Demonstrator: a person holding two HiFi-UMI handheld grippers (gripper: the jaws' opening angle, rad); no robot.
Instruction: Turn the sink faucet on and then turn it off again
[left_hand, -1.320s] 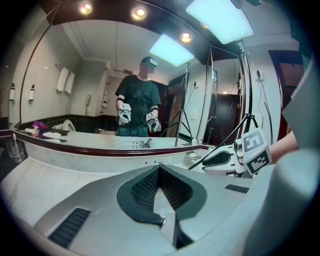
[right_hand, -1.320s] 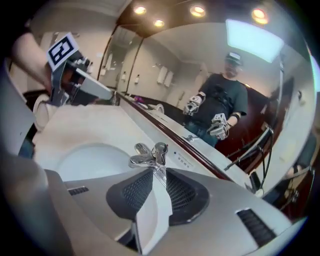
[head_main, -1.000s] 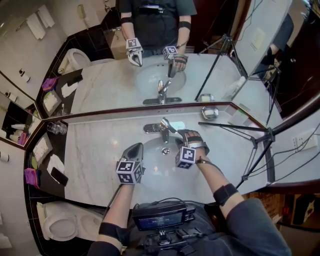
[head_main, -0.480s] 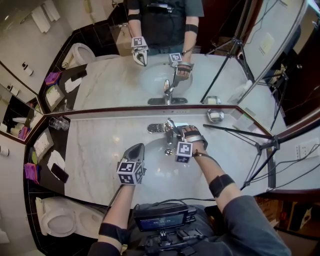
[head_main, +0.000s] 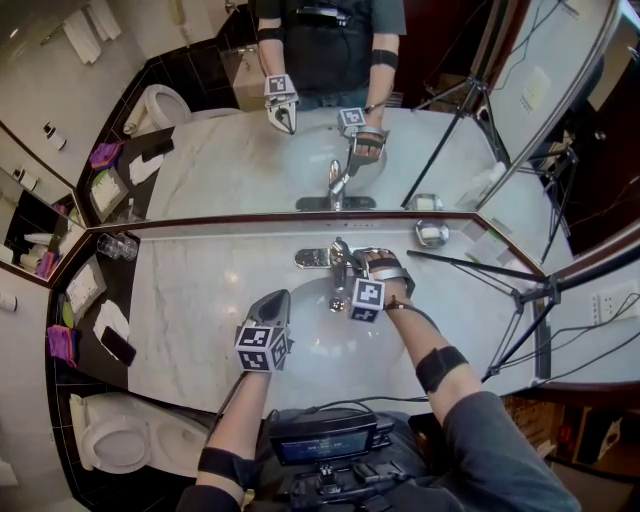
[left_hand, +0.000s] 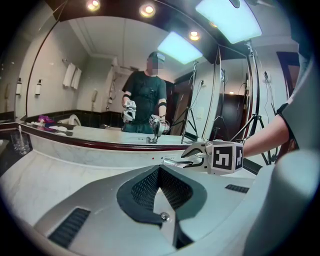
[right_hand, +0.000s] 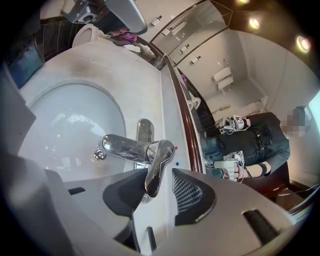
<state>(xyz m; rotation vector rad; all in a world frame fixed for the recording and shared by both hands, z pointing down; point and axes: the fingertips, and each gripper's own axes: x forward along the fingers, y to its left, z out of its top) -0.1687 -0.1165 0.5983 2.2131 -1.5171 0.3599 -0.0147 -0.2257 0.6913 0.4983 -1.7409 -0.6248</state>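
Right tool (head_main: 348, 275) had just been closing around the faucet lever (right_hand: 156, 167), unclamped; left tool (left_hand: 158, 172) closed, empty. No water ran; both turns remained.

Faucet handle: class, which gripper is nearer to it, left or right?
Right. The right gripper has the faucet handle between its jaws, which have just been closing. The left gripper hangs shut, apart from it, off to the left.

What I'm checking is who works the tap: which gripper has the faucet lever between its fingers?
The right gripper: the chrome faucet lever stands between its fingers, which have just been closing. The left gripper is shut and empty.
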